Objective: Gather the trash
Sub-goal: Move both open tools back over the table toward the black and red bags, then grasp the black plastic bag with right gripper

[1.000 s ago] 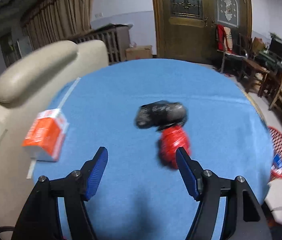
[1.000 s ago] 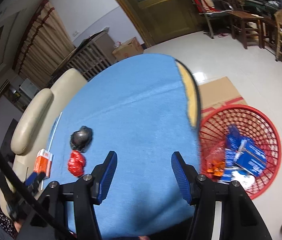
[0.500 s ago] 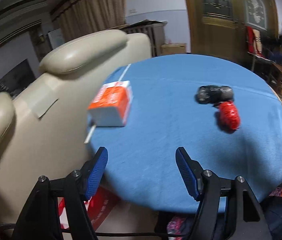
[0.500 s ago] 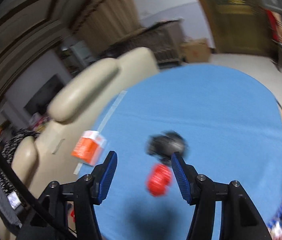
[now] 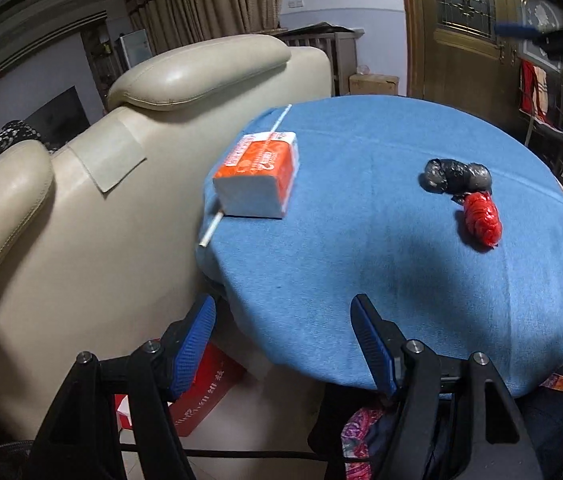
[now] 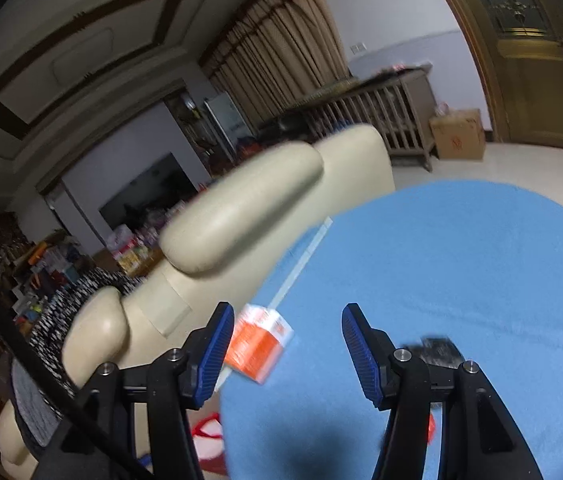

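Note:
An orange and white tissue pack (image 5: 259, 176) lies near the left edge of the round blue table (image 5: 381, 280), on top of a thin white stick (image 5: 212, 232). A crumpled black bag (image 5: 455, 176) and a crumpled red bag (image 5: 481, 222) lie side by side at the right. My left gripper (image 5: 283, 320) hangs open and empty over the table's near left edge. My right gripper (image 6: 287, 330) is open and empty above the table, with the tissue pack (image 6: 259, 344) showing between its fingers farther off. The black bag (image 6: 439, 350) peeks out behind its right finger.
A cream leather armchair (image 5: 81, 208) stands against the table's left side. A red box (image 5: 201, 396) lies on the floor under the table edge. A wooden door (image 5: 461, 40), a crib (image 6: 381, 116) and a cardboard box (image 6: 457, 140) stand at the back of the room.
Both grippers swung left. The left view went from the two bags towards the tissue pack and armchair. The right view left the red basket on the floor and rose over the table.

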Available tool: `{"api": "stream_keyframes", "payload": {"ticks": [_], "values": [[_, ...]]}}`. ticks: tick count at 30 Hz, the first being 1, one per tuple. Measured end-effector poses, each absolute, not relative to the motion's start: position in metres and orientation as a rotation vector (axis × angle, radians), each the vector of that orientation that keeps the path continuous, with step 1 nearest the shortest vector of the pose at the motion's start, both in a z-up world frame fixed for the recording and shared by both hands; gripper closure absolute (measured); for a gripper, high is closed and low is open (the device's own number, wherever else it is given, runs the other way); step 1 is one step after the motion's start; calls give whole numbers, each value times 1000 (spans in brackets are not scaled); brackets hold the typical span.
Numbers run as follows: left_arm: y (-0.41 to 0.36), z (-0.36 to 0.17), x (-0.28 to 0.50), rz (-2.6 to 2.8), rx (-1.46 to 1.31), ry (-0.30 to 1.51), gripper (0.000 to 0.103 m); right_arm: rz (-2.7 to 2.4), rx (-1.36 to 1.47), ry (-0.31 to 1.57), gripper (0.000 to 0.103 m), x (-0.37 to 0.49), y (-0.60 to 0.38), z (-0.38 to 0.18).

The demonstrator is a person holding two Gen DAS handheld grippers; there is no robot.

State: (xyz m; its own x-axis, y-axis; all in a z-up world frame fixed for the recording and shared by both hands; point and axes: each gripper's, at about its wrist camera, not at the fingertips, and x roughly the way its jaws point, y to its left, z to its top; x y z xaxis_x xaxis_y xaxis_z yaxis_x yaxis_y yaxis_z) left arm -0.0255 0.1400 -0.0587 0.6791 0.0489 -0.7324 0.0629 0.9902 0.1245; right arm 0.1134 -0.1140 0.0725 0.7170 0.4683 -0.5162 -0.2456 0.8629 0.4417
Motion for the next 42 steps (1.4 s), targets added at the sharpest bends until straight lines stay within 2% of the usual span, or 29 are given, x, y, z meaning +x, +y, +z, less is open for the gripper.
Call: {"api": "stream_keyframes", "payload": {"ticks": [8,17,30,42], "values": [[106,-61,-8,-92,164,804,32,260,436,789,43,97,-181,14],[82,-64,10,-152,162,813,32,164,451,843,43,95,-226,-17],[69,-82,32,-203,104,906,32,159,345,987,43,146,-235,-76],[53,-91,49,-227,109,948,32,284,129,1099,43,220,-180,-111]]}}
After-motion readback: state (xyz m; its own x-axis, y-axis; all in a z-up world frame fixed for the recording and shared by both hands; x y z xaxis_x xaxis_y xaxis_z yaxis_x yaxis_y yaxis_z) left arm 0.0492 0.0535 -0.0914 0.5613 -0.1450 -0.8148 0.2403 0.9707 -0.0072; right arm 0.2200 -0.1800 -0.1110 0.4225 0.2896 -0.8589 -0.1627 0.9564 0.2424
